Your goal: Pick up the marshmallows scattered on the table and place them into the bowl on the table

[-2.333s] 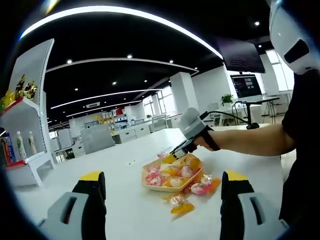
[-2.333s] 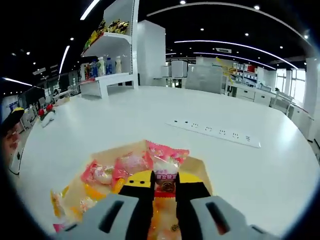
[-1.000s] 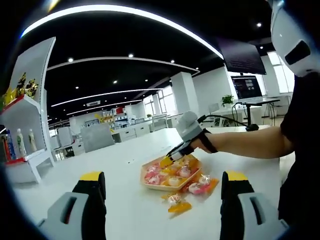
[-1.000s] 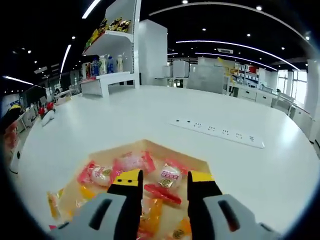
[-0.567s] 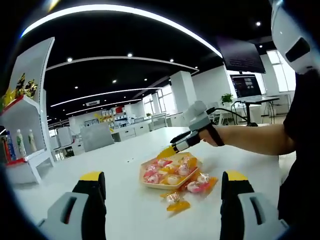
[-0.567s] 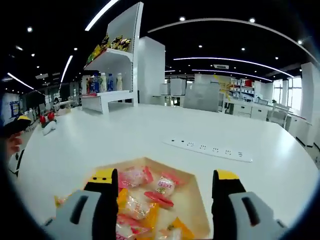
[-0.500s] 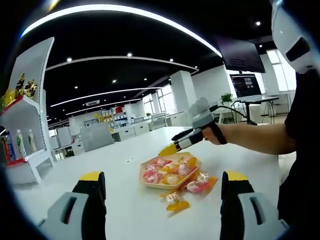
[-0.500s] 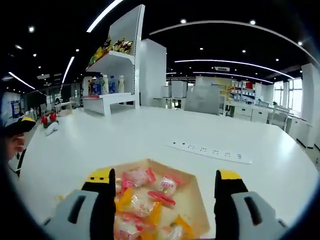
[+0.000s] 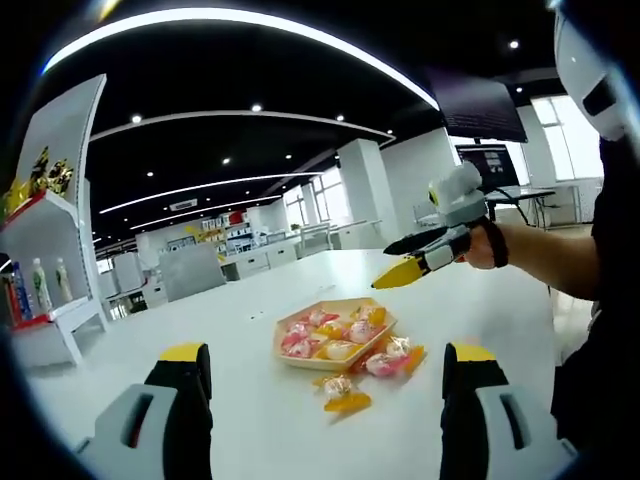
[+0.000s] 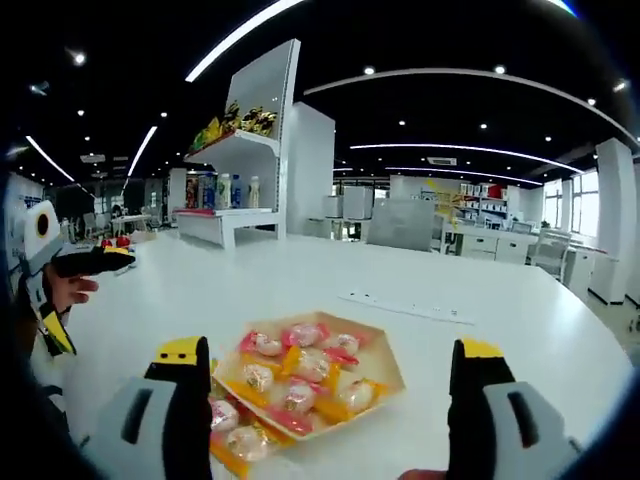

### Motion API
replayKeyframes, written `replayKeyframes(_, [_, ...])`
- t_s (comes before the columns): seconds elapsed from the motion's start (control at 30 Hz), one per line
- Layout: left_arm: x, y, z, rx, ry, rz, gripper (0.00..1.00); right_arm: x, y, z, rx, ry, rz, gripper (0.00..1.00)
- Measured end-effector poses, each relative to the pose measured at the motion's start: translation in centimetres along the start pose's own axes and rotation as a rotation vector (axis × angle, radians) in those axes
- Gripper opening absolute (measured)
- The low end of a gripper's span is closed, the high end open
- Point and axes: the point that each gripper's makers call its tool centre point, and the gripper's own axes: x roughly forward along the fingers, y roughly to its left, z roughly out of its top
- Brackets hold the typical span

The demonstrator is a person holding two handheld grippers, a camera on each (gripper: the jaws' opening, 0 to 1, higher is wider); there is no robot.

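A tan, angular bowl (image 9: 372,337) (image 10: 388,368) sits on the white table, holding several pink and yellow wrapped marshmallows (image 9: 330,332) (image 10: 300,368). Two wrapped marshmallows (image 9: 386,363) lie against its near side, and another one (image 9: 338,391) lies a little closer. In the right gripper view these loose marshmallows (image 10: 235,435) are at the bowl's lower left. My left gripper (image 9: 326,352) is open and empty, well short of the bowl. My right gripper (image 10: 329,350) is wide open and empty, raised above and behind the bowl; in the left gripper view the right gripper (image 9: 403,271) hangs to the bowl's upper right.
The white table (image 9: 250,330) stretches wide around the bowl, with a power strip (image 10: 405,308) set in it beyond the bowl. The left gripper (image 10: 89,295) and a hand show at the left. White shelving with bottles (image 10: 232,190) stands far behind.
My right gripper let a pink marshmallow go into the bowl, opened wide, then rose and drew back from the bowl. The left gripper has stayed open and nearly still.
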Motion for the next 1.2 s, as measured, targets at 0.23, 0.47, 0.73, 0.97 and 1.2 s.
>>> replayKeyframes(0.23, [-0.5, 0.3, -0.6, 0.019, 0.001, 0.025, 0.95, -5.1, 1.8, -0.3, 0.140, -0.047, 0.051, 0.97])
replayKeyframes(0.47, [-1.2, 0.3, -1.7, 0.068, 0.016, 0.052, 0.95, -8.7, 0.9, -2.2, 0.144, -0.052, -0.013, 0.97])
replayKeyframes(0.73, [-1.2, -1.4, -2.2, 0.064, 0.028, 0.016, 0.95, -11.8, 1.2, -2.0, 0.095, -0.019, -0.024, 0.97])
replayKeyframes(0.97, [-0.8, -1.5, -2.0, 0.041, 0.030, 0.013, 0.95, -12.7, 1.3, -0.5, 0.028, -0.026, -0.034, 0.97])
replayKeyframes(1.2, [-0.8, -1.4, -1.5, 0.039, 0.018, 0.020, 0.95, -12.5, 1.5, -0.3, 0.028, -0.032, -0.017, 0.97])
